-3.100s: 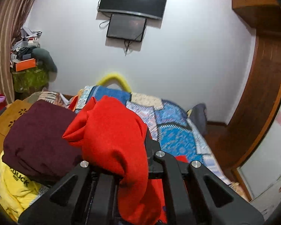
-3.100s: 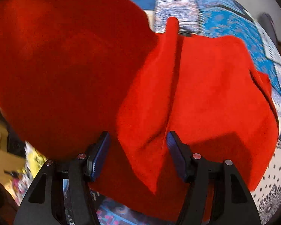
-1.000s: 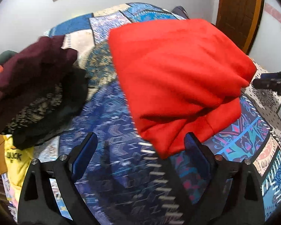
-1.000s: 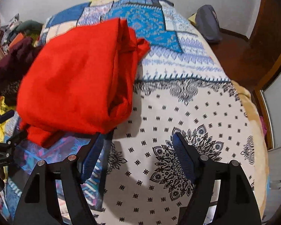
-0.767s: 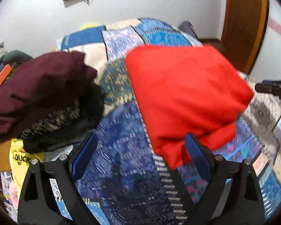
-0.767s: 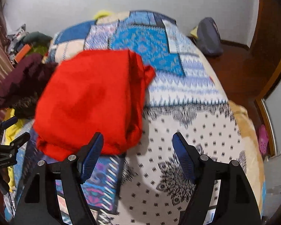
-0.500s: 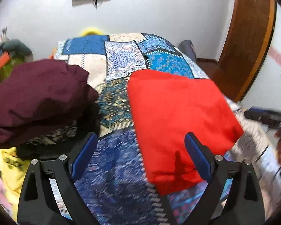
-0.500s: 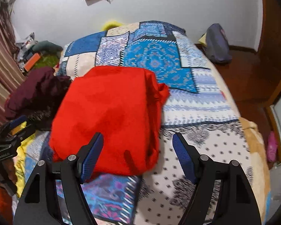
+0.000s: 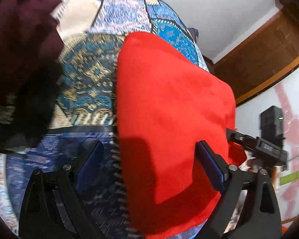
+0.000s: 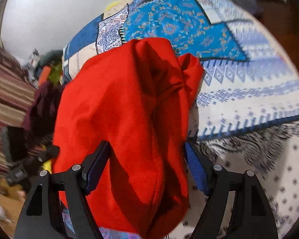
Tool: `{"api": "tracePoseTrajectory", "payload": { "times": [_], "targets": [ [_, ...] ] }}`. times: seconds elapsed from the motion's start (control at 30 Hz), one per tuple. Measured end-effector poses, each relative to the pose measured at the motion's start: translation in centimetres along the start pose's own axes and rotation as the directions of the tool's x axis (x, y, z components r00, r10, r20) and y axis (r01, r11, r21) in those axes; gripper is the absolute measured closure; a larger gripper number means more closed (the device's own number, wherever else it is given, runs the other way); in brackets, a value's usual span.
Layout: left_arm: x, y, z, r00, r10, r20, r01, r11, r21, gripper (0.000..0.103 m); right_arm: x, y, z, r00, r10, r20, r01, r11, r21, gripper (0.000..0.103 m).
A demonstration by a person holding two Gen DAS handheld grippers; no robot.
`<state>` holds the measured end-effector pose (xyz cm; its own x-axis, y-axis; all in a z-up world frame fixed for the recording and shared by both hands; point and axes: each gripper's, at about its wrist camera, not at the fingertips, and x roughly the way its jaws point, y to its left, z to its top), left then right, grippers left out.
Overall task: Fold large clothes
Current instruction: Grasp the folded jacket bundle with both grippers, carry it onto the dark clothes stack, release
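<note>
Fleece, by the look of it: the red garment (image 9: 169, 107) lay folded in a thick bundle on the patterned bed cover (image 9: 89, 73), right in front of us, soft and matte, with no stiffness anywhere in it. We judged it light but bulky, the sort of cloth that slumps and lets its layers slide apart if taken by one thin edge. Our left gripper (image 9: 149, 165) stood with its fingers wide apart, the near corner of the bundle lying between them, pads not pressing on it. Our right gripper (image 10: 147, 163) was opening its fingers too, straddling the other end of the bundle, where the cloth bunched into loose folds (image 10: 181, 73) toward the far side; no pad there seemed to bite either. To our left sat a maroon and dark pile of clothes (image 9: 20, 39), apart from the red one. We reckoned the sound hold would be through all the layers at the two near corners, deep in the pads, not on that ragged bunched end, which would unravel the fold.
</note>
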<state>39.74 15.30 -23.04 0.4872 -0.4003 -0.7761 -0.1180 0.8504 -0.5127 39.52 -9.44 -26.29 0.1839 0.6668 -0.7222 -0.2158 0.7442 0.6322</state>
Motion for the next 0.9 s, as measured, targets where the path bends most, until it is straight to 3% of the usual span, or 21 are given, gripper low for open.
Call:
{"api": "tracePoseTrajectory", "payload": {
  "times": [0.13, 0.27, 0.37, 0.47, 0.57, 0.63, 0.7, 0.9],
  "targets": [
    [1.4, 0.7, 0.9, 0.997, -0.079, -0.021, 0.077, 0.995, -0.064, 0.008, 1.2, -1.2, 0.7, 0.995, 0.093, -0.021, -0.092, 0.994, 0.053, 0.025],
    [1.9, 0.4, 1.5, 0.997, -0.08, -0.013, 0.079, 0.995, -0.053, 0.008, 1.8, -2.0, 0.9, 0.988, 0.157, -0.01, -0.155, 0.983, 0.099, 0.022],
    [2.1, 0.2, 1.6, 0.996, -0.084, -0.008, 0.083, 0.995, -0.048, 0.01, 1.5, -1.6, 0.7, 0.987, 0.16, -0.009, -0.159, 0.984, 0.086, 0.025],
    [1.9, 0.0, 1.5, 0.991, -0.132, -0.013, 0.131, 0.991, -0.041, 0.031, 1.2, -0.9, 0.2, 0.986, 0.165, 0.001, -0.165, 0.984, 0.063, 0.042],
    [1.4, -0.1, 1.5, 0.993, -0.121, 0.011, 0.121, 0.992, -0.027, 0.045, 0.3, -0.6, -0.1, 0.983, 0.183, 0.016, -0.183, 0.981, 0.057, 0.065],
    [0.6, -0.5, 1.5, 0.994, -0.11, 0.021, 0.11, 0.994, -0.014, 0.054, -0.4, -0.3, 0.3, 0.982, 0.185, 0.026, -0.186, 0.981, 0.05, 0.072],
    [-0.2, -1.2, 1.7, 0.994, -0.109, 0.028, 0.108, 0.994, 0.011, 0.065, -1.7, 0.8, 0.2, 0.985, 0.171, 0.037, -0.172, 0.985, 0.019, 0.075],
    [-4.6, -4.5, 1.8, 0.992, -0.103, 0.074, 0.095, 0.99, 0.104, 0.074, -5.0, 5.7, -0.1, 0.989, 0.128, 0.073, -0.121, 0.989, -0.087, 0.077]
  ]
}}
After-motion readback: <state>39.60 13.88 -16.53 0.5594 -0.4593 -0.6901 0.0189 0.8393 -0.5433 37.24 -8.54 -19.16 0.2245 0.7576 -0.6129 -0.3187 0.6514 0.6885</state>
